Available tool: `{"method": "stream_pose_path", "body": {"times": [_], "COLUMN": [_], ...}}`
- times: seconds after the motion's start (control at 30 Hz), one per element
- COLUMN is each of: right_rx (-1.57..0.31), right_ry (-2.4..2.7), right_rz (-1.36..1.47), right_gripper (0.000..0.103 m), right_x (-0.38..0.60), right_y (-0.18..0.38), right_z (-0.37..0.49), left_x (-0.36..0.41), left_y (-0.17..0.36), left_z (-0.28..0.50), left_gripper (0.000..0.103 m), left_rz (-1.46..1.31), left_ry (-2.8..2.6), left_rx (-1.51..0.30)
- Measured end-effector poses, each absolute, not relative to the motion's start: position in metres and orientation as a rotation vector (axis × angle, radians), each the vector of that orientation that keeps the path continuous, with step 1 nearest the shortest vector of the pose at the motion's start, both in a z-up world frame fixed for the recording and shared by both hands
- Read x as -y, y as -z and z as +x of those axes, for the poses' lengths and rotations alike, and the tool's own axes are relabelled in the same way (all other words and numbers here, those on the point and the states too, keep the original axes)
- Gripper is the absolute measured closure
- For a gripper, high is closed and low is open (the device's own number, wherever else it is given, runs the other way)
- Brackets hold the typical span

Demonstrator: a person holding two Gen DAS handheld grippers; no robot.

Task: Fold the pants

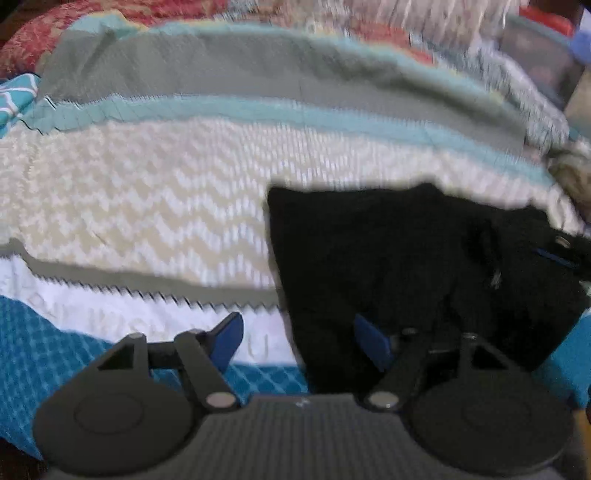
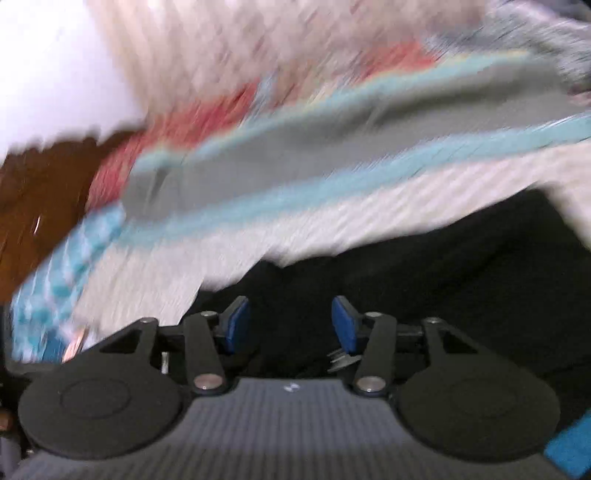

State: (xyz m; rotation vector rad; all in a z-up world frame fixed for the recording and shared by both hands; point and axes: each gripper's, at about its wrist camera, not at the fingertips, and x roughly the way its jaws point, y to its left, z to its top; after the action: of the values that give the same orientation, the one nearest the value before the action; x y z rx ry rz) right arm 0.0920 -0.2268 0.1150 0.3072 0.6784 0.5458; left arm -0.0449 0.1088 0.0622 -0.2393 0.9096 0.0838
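Black pants (image 1: 406, 258) lie bunched on a striped bedspread (image 1: 147, 206), filling the right half of the left wrist view. My left gripper (image 1: 299, 341) hovers over their near left edge with the jaws open; its left pad sits over the white band and its right pad over the black cloth, nothing pinched. In the blurred right wrist view the same pants (image 2: 443, 266) spread under and beyond my right gripper (image 2: 290, 325). Its blue pads stand apart above the dark fabric with nothing between them.
The bedspread has cream zigzag, teal and grey bands (image 1: 258, 74), with a blue patterned cloth (image 1: 44, 354) at the near left. Red quilted bedding (image 1: 44, 33) lies at the far left. Brown wood (image 2: 40, 192) shows off the bed's left side.
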Motion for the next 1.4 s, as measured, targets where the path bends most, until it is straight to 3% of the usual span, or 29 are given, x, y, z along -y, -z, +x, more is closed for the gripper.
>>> {"method": "stream_pose_path", "body": {"times": [0.23,0.43,0.47,0.5,0.57,0.73,0.97,1.0,1.03,1.1,1.4], "right_rx": [-0.582,-0.668,-0.698,-0.723,-0.717,-0.58,-0.483,-0.475,-0.462,-0.435,-0.428], "right_ry": [-0.087,-0.076,-0.095,-0.102,-0.11,-0.209,-0.31,-0.326,-0.345,-0.369,-0.565], "right_rz": [0.481,0.523,0.51,0.494,0.483,0.3,0.084,0.075,0.069,0.063,0.236], "right_gripper": [0.043,0.044,0.054,0.074,0.082,0.083,0.083,0.083,0.083,0.083,0.083], "right_x": [0.38,0.397,0.393,0.387,0.378,0.346,0.312,0.31,0.308,0.305,0.295], "right_y": [-0.096,-0.06,-0.058,-0.055,-0.06,-0.099,-0.11,-0.111,-0.114,-0.116,-0.147], "right_z": [0.091,0.095,0.095,0.096,0.092,0.068,0.044,0.044,0.04,0.038,0.036], "left_x": [-0.095,0.001,0.019,0.037,0.067,0.136,0.196,0.201,0.205,0.203,0.12], "left_y": [-0.112,-0.131,-0.131,-0.131,-0.13,-0.125,-0.109,-0.108,-0.106,-0.101,-0.157], "left_z": [-0.011,0.053,0.063,0.074,0.092,0.132,0.147,0.147,0.146,0.144,0.111], "left_gripper": [0.033,0.03,0.03,0.03,0.03,0.024,0.017,0.025,0.057,0.09,0.091], "left_rz": [-0.247,-0.093,-0.073,-0.055,-0.039,-0.033,0.117,0.157,0.205,0.24,0.027], "left_ry": [0.052,0.241,0.266,0.29,0.324,0.408,0.387,0.374,0.351,0.33,0.326], "left_rx": [-0.818,-0.856,-0.866,-0.884,-0.922,-1.024,-1.1,-1.098,-1.099,-1.112,-0.985]}}
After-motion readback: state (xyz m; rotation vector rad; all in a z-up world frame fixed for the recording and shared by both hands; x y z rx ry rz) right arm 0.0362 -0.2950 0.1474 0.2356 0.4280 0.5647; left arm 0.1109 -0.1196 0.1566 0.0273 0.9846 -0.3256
